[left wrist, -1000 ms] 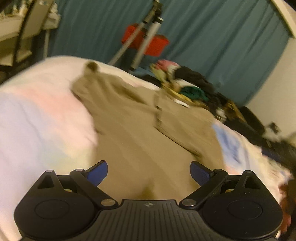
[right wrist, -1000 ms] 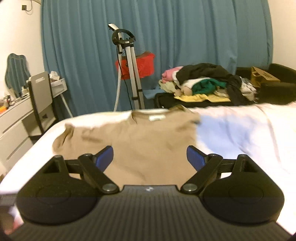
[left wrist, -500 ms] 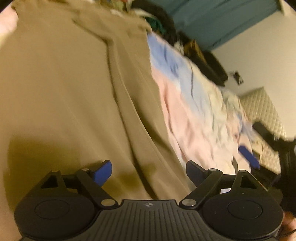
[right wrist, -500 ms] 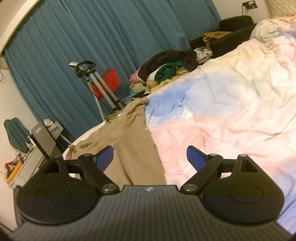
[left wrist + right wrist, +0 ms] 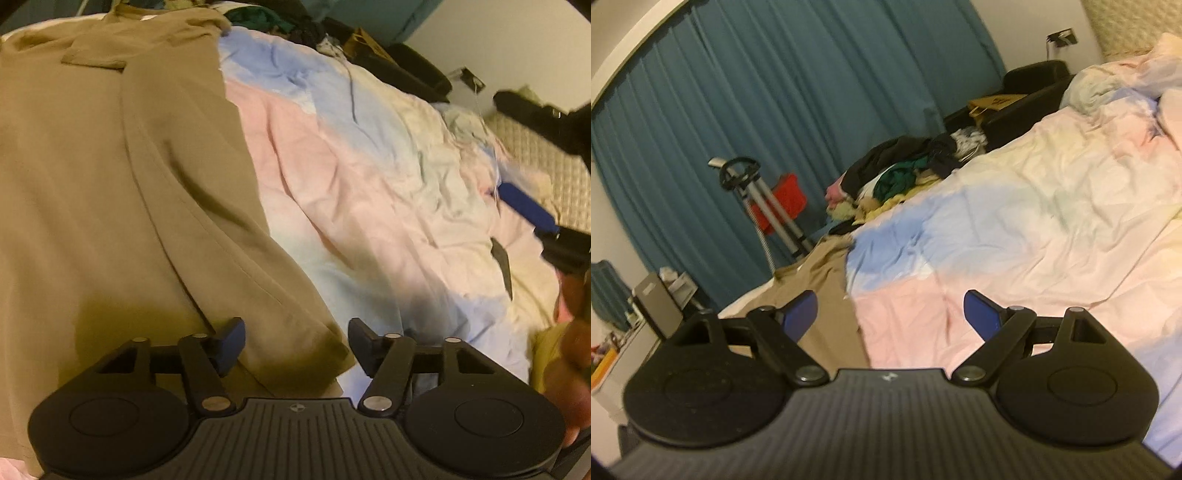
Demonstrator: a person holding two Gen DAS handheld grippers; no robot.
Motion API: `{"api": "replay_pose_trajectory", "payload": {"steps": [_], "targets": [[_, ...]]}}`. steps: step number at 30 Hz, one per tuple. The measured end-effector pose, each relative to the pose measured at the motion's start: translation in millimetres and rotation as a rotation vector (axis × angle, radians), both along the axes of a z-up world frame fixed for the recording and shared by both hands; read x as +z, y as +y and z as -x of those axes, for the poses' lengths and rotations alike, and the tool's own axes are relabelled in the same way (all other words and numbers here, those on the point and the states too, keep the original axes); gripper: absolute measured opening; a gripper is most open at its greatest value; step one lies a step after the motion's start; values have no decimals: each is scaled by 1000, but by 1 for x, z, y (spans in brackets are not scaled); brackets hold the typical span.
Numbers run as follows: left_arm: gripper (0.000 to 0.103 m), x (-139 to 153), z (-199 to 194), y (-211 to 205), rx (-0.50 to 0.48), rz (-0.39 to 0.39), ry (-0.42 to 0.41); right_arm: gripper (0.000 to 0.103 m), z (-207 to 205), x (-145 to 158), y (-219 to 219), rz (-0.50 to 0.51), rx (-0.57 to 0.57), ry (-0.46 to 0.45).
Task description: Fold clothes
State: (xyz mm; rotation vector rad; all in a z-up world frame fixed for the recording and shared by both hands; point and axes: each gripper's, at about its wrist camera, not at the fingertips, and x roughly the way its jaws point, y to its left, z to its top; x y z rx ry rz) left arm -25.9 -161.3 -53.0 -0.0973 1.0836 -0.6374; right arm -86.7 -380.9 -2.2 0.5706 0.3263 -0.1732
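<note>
The left claw (image 5: 296, 341) has just been closing — jaws half apart over the hem corner of the tan shirt (image 5: 110, 184), not yet pinching it. The right claw (image 5: 890, 314) hangs apart, empty. The shirt lies flat on the bed (image 5: 369, 166) — light, limp, best pinched at its corners.

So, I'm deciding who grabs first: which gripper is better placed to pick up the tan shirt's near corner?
Left. The left gripper hangs right over the tan shirt, its jaws just closing around the hem corner. The right gripper points mostly over bare duvet, jaws wide.
</note>
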Motion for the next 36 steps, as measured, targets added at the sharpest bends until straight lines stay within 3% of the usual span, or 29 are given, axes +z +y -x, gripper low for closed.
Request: {"api": "replay_pose_trajectory", "payload": {"steps": [2,3,4,10,13,16,21,23,24,26,27,28,33,36], "targets": [[25,-1,2,0,-31,-21,-11,88,-3,-1,-5,1,-17,7],[8,-1,2,1,-42,-27,-9,88,-4,-3,-8,-4,-26,17],[5,-1,2,2,-52,-32,-7,88,-5,-4,-9,-16,-27,23],[4,37,10,52,-22,133,0,88,-7,-10,-11,-44,-3,25],[4,55,17,92,46,220,12,88,-11,-12,-8,-45,14,36],[4,53,23,126,110,207,25,88,-16,-14,-2,-46,38,54],[4,19,16,157,197,85,85,88,-20,-16,11,-38,77,81],[5,12,12,162,209,73,104,88,-20,-17,18,-27,94,90],[7,10,10,165,214,69,113,88,-20,-17,22,-14,101,94],[26,19,10,162,206,54,62,88,-20,-16,30,28,112,99],[47,25,11,160,202,45,33,88,-21,-16,33,49,116,101],[58,30,11,158,197,37,4,88,-23,-16,36,63,121,105],[84,67,8,143,185,11,-162,88,-27,-16,46,78,151,106],[87,91,-1,132,196,0,-275,88,-26,-14,55,114,166,96]]}}
